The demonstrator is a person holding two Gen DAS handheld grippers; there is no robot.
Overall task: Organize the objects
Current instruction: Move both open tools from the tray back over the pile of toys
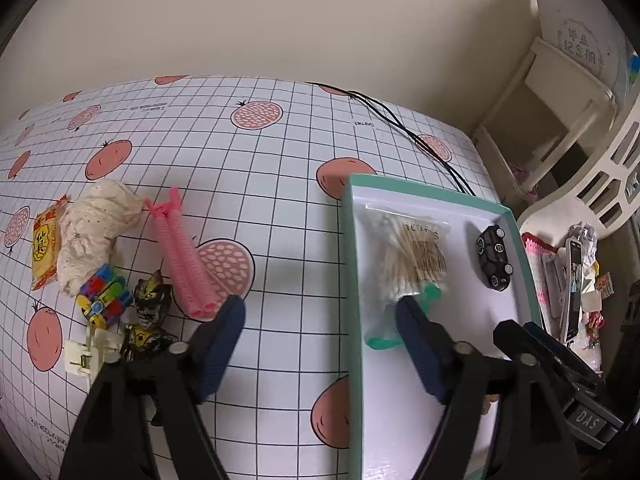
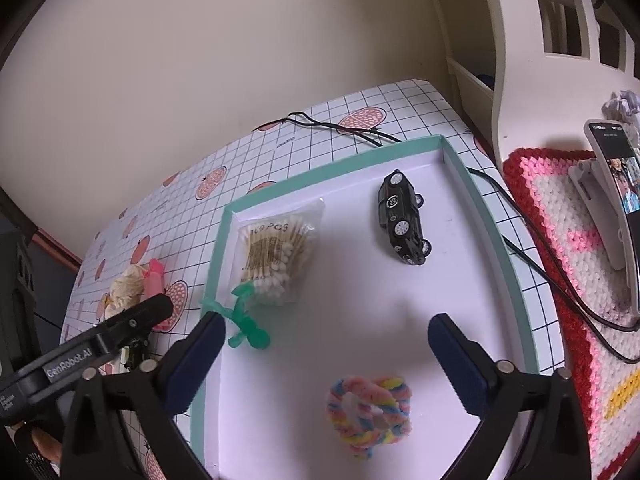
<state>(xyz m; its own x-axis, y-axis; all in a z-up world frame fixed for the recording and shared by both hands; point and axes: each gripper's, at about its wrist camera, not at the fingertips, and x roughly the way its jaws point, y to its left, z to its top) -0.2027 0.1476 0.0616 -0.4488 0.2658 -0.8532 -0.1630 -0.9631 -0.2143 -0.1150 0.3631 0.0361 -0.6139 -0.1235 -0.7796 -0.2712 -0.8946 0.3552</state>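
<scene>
A teal-rimmed white tray [image 1: 516,216] [image 2: 224,220] holds a bag of cotton swabs [image 1: 412,256] [image 2: 280,260], a black toy car [image 1: 495,258] [image 2: 402,216], a green plastic piece [image 1: 384,338] [image 2: 246,324] and a pastel twisted hair tie [image 2: 368,412]. My left gripper [image 1: 320,312] is open and empty, straddling the tray's left wall. My right gripper [image 2: 324,330] is open and empty above the tray, just beyond the hair tie. Left of the tray lie pink rollers [image 1: 186,256], a cloth bundle [image 1: 96,228], a snack packet [image 1: 46,244], coloured clips [image 1: 105,300], a toy figure [image 1: 150,316] and a white clip [image 1: 90,354].
Black cables [image 1: 404,128] [image 2: 532,252] run along the table's far and right side. A crocheted mat [image 2: 560,216] with a phone on a stand [image 2: 616,184] lies right of the tray. White furniture [image 1: 560,120] stands past the table edge.
</scene>
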